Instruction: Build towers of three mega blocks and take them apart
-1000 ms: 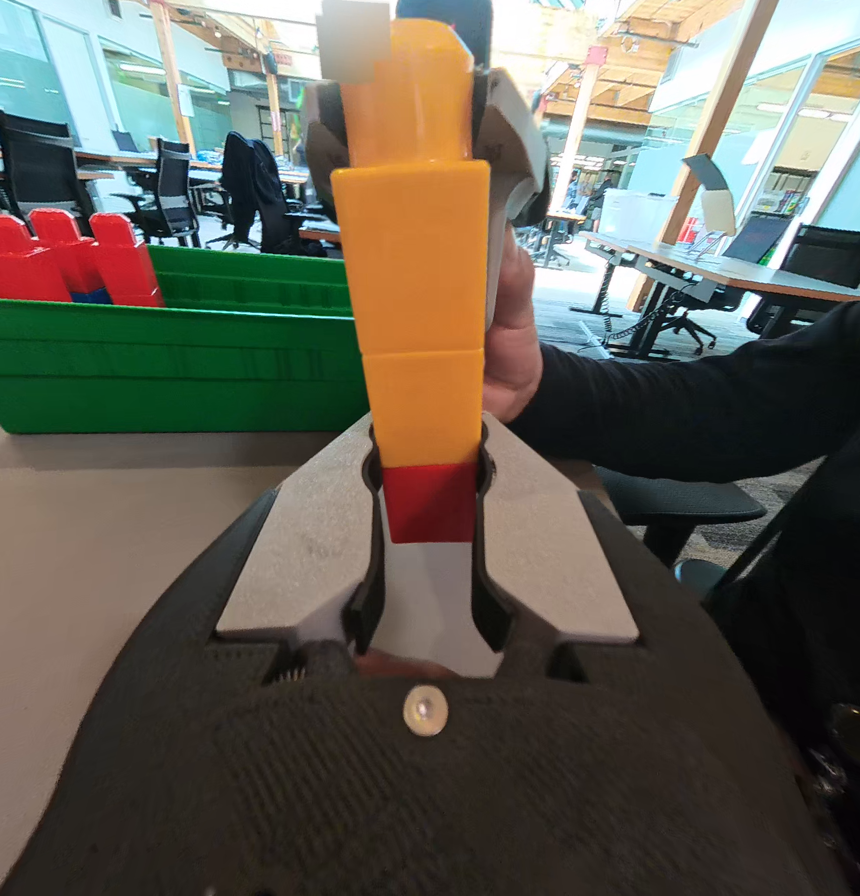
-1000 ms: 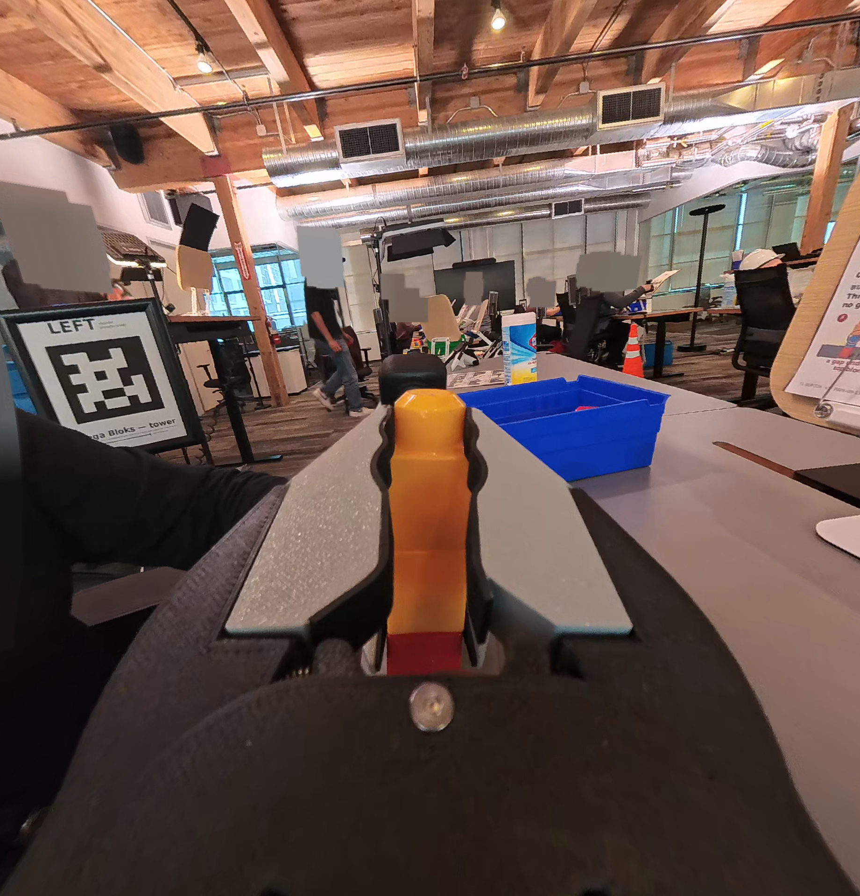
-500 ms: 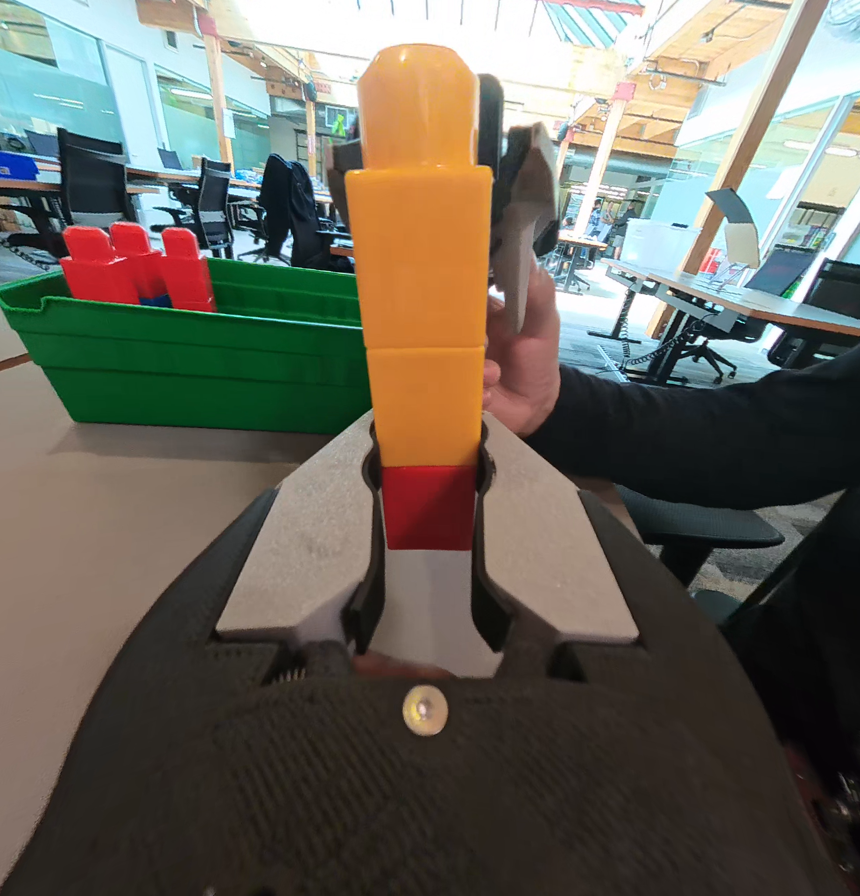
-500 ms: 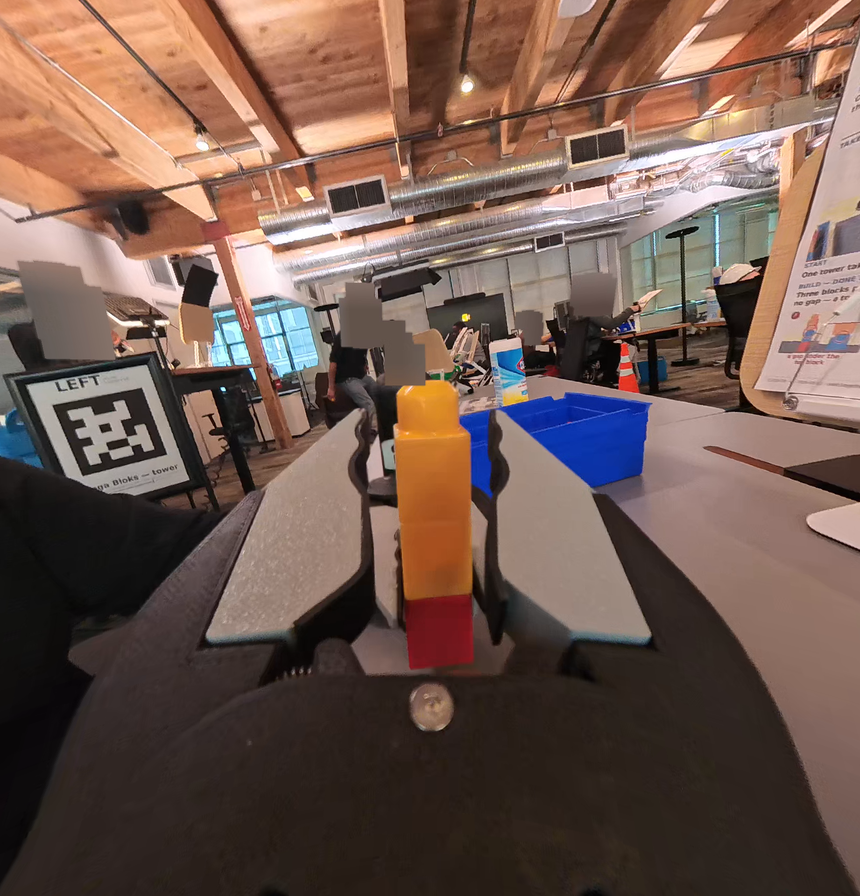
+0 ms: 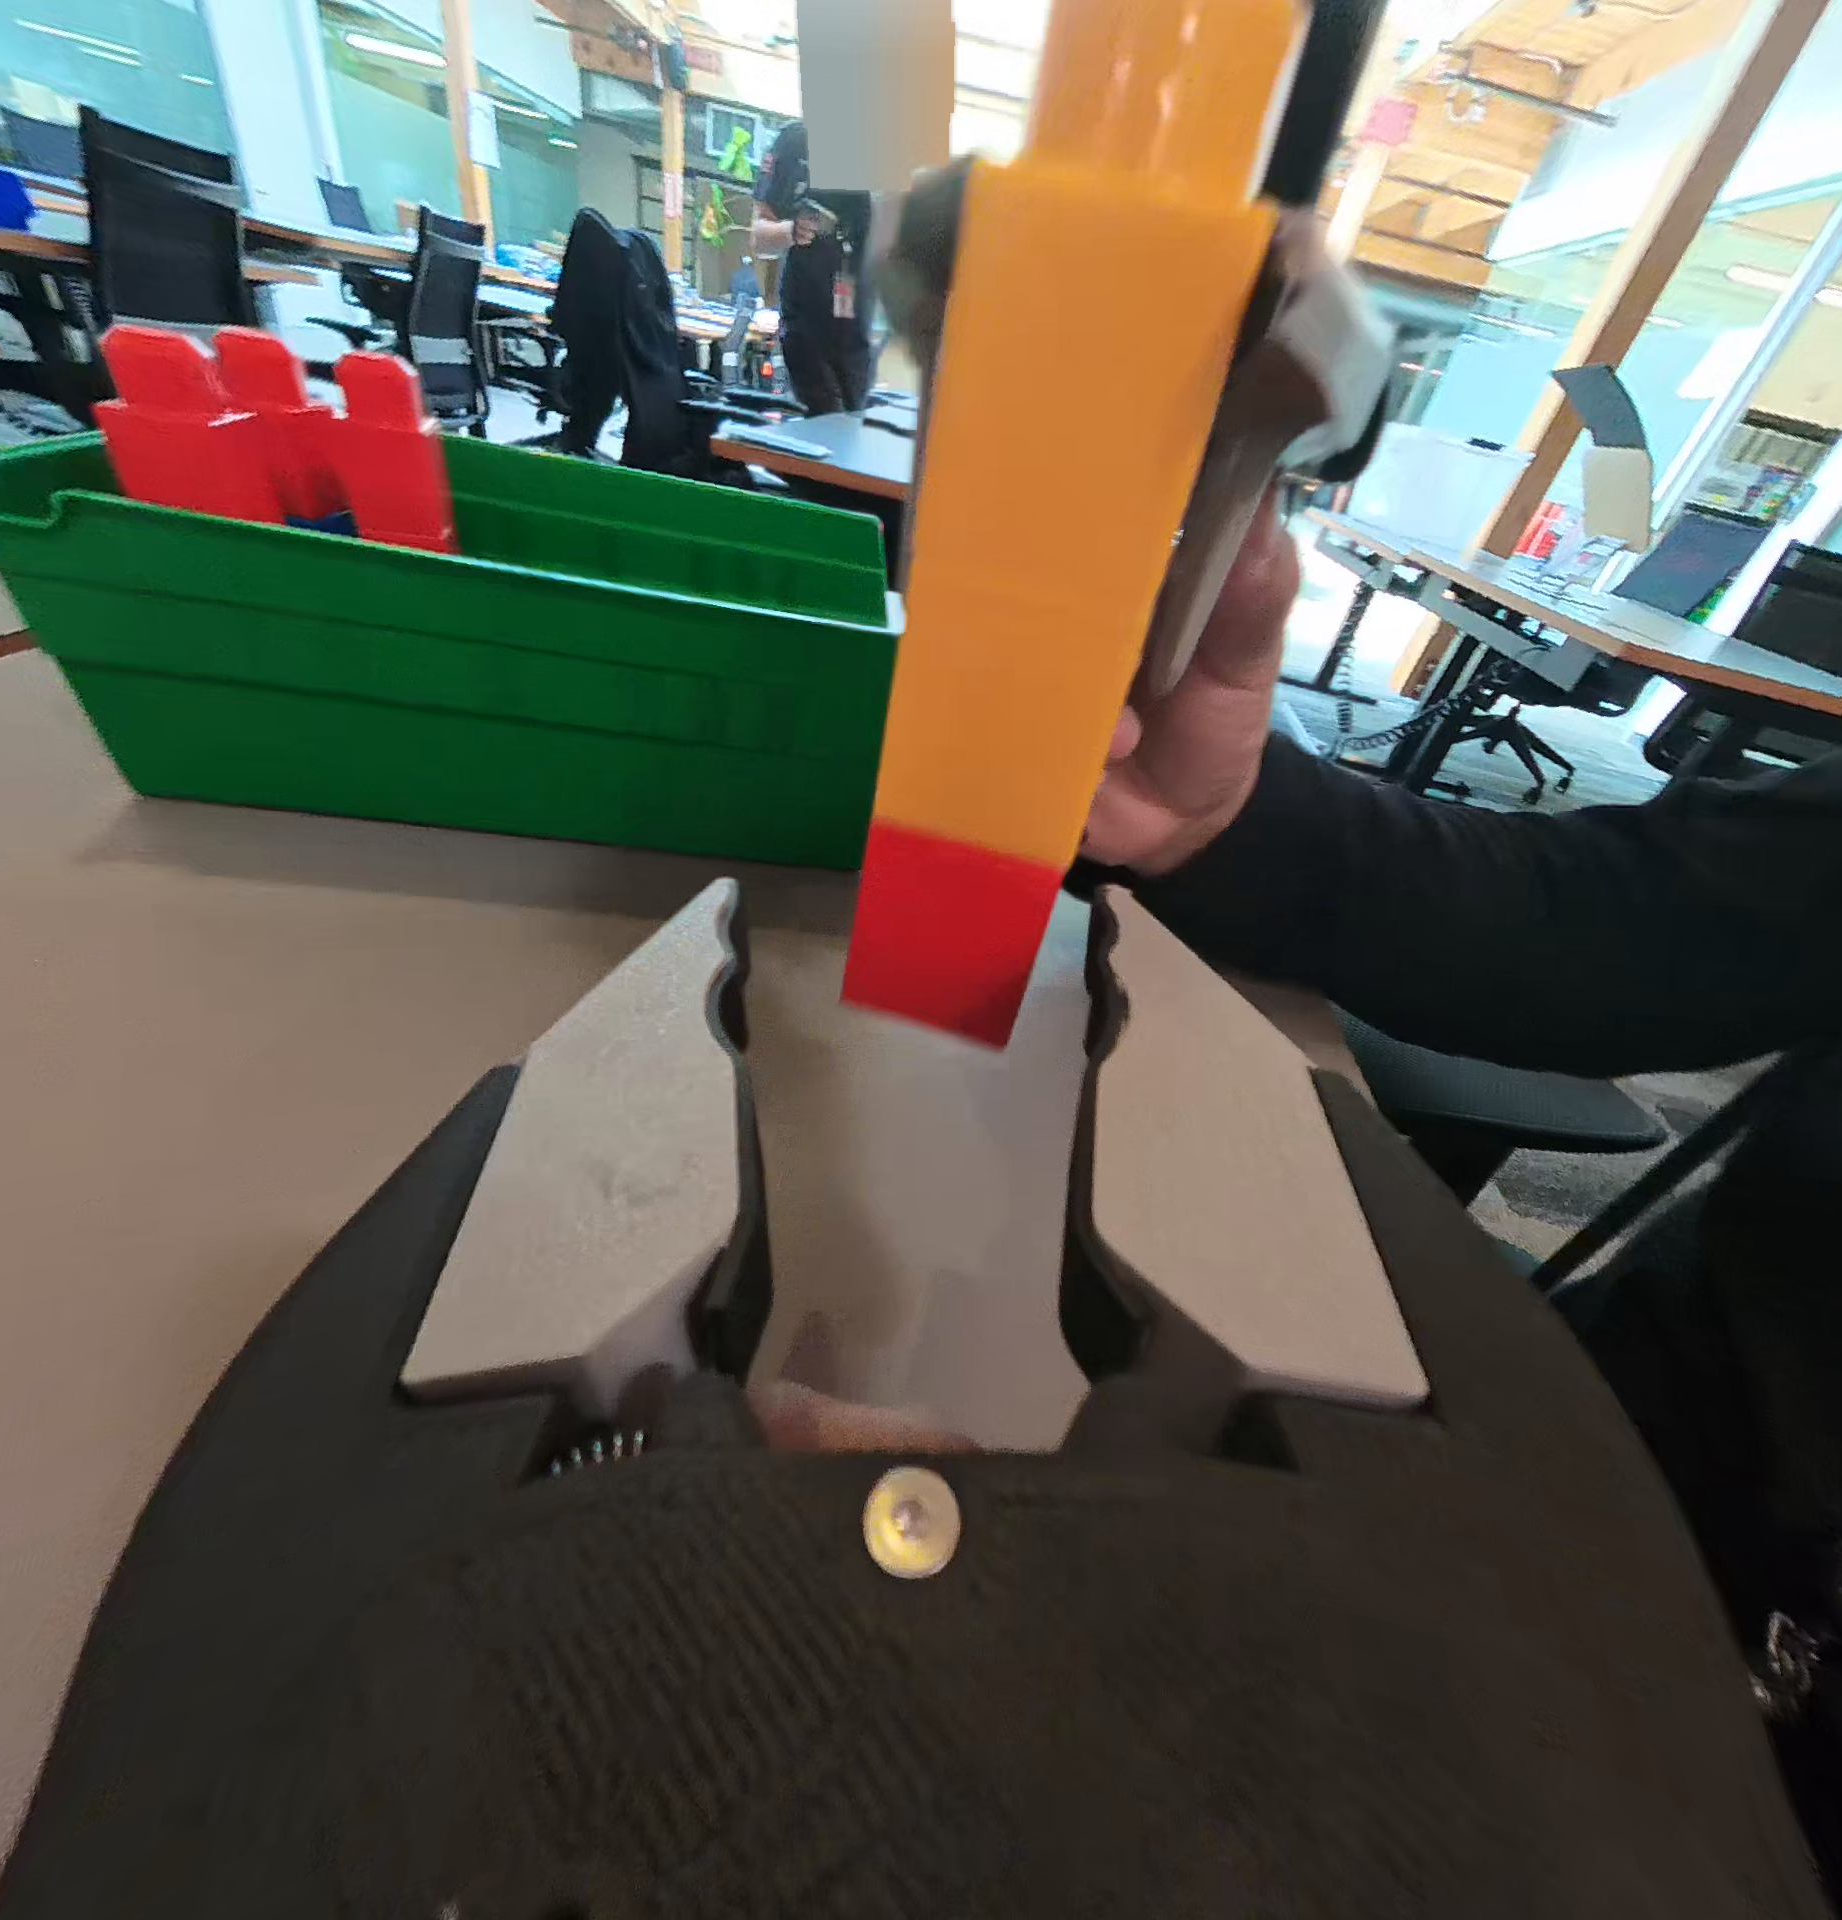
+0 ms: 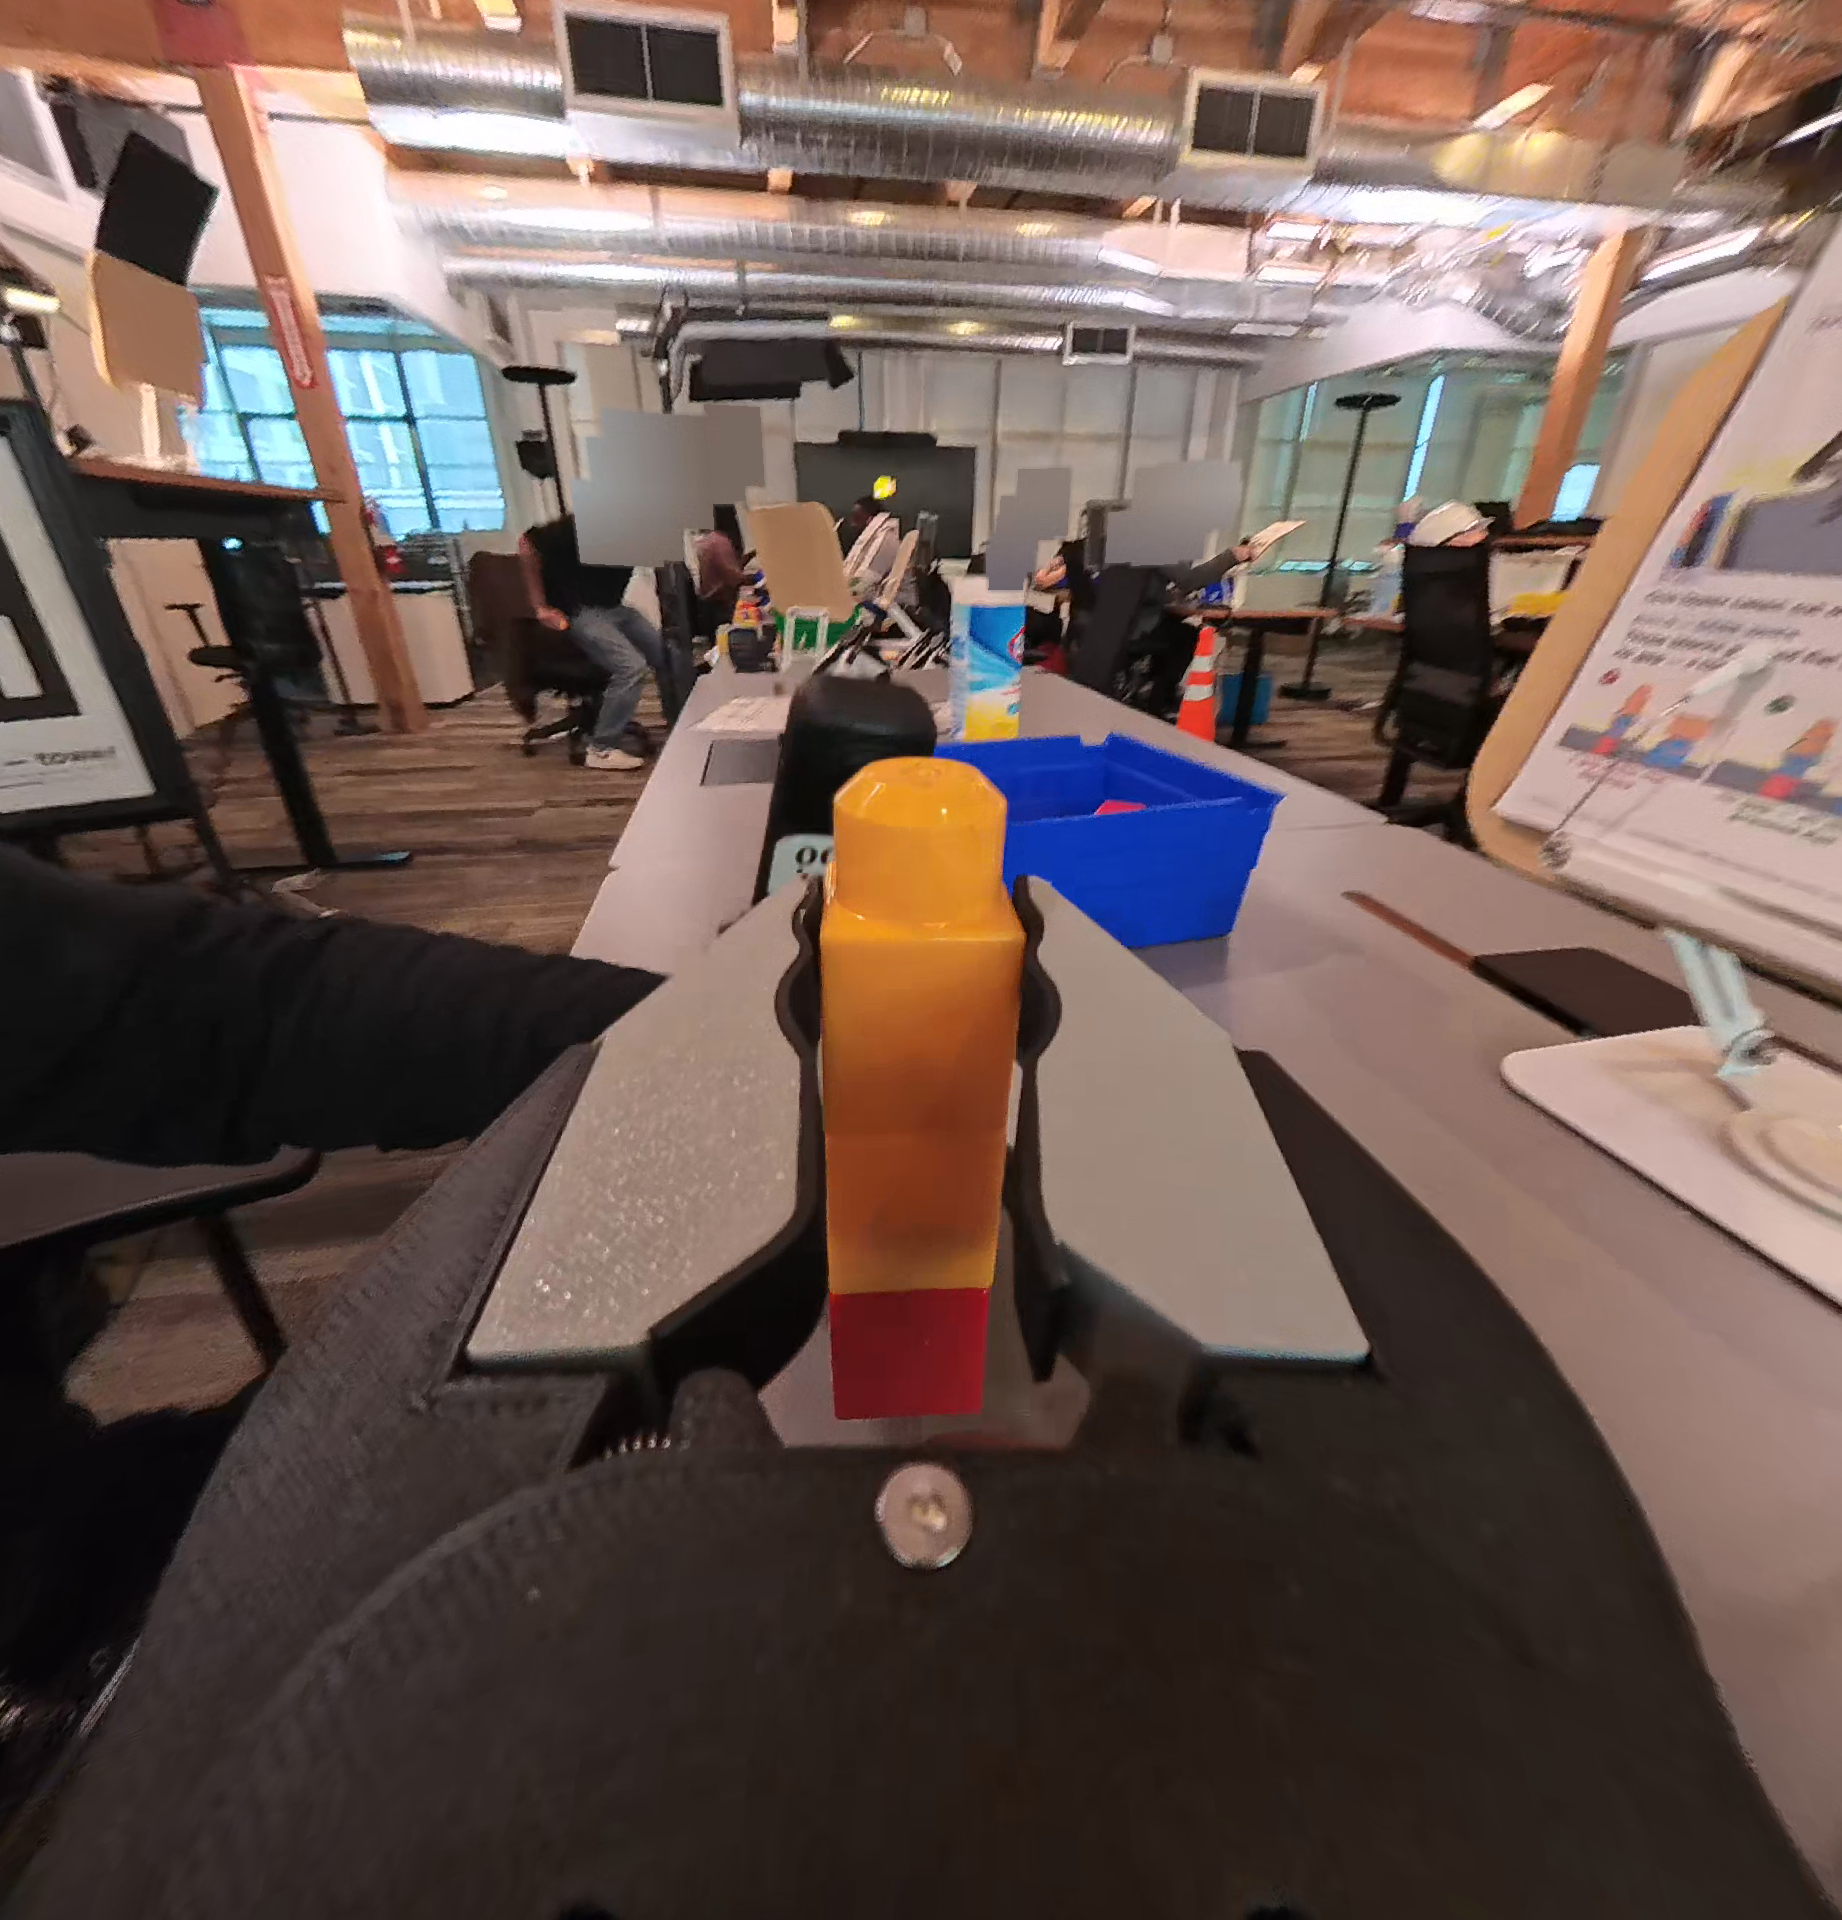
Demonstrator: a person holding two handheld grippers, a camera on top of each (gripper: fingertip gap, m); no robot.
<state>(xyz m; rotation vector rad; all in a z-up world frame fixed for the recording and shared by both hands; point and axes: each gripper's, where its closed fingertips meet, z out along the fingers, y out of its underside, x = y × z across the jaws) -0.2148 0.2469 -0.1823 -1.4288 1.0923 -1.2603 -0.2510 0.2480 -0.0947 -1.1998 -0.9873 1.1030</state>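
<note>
A tower of two orange blocks with a red block (image 5: pixel 948 935) at its near end is in the air above the table. My right gripper (image 6: pixel 919 914) is shut on the tower (image 6: pixel 912 1091), its pads pressed on the sides of the orange blocks. In the left wrist view the right gripper (image 5: pixel 1260 395) and the hand holding it show at the tower's far end. My left gripper (image 5: pixel 915 914) is open. The tilted red end hangs between its fingertips with a gap on each side.
A green bin (image 5: pixel 460 707) with red blocks (image 5: pixel 273 447) stands on the table behind the tower. In the right wrist view a blue bin (image 6: pixel 1125 852) sits ahead, and an instruction sheet on a stand (image 6: pixel 1727 675) is at the right. Left tips to right tips: about 9 cm.
My left gripper opened and let go of the tower's red end. My right gripper opened briefly, then shut again on the orange blocks; the tower now tilts clear of the left fingers.
</note>
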